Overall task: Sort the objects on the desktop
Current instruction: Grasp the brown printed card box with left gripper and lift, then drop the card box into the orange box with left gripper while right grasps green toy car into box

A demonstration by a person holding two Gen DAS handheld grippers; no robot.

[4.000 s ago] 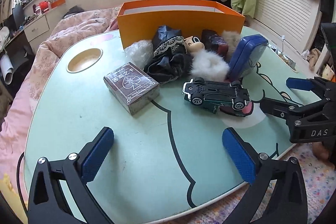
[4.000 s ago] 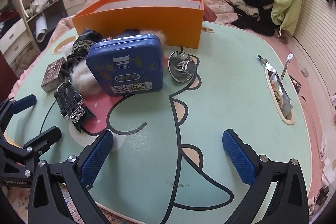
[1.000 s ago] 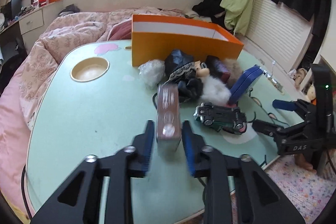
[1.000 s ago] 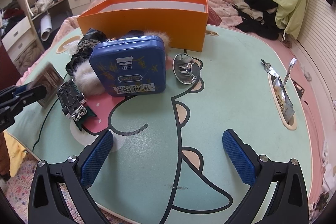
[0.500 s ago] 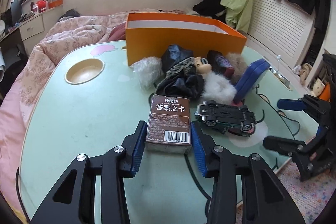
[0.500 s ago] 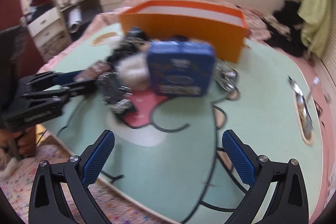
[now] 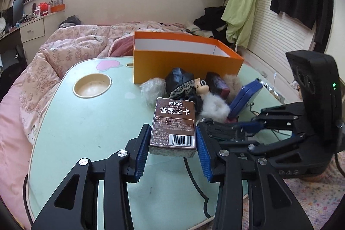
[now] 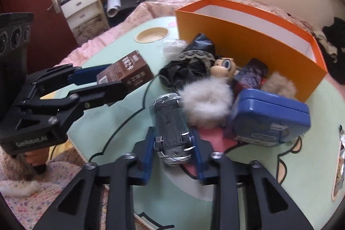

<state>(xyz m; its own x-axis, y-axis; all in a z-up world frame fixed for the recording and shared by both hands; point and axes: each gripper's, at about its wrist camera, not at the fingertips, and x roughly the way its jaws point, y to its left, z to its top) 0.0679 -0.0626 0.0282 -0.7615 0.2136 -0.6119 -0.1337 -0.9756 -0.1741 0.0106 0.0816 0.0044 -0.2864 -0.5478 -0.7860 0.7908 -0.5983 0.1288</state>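
My left gripper (image 7: 172,143) is shut on a brown card box (image 7: 174,125) and holds it above the green table (image 7: 86,126); it also shows in the right wrist view (image 8: 126,70). My right gripper (image 8: 173,151) is closed around an upside-down toy car (image 8: 171,128) that lies on the table. Behind them lies a pile: a blue tin (image 8: 267,120), a white fur puff (image 8: 207,102), a doll (image 8: 223,67) in black cloth and a dark red pouch (image 7: 216,82). An open orange box (image 7: 183,57) stands at the back.
A round cup recess (image 7: 92,85) is set in the table at the far left. A clear plastic ball (image 7: 152,89) lies beside the pile. A bed with pink bedding (image 7: 64,51) lies beyond the table. A foil wrapper (image 8: 340,167) sits in a slot at the right edge.
My left gripper has lifted the card box higher off the table. My right gripper has swung left and down onto the toy car and closed around it.
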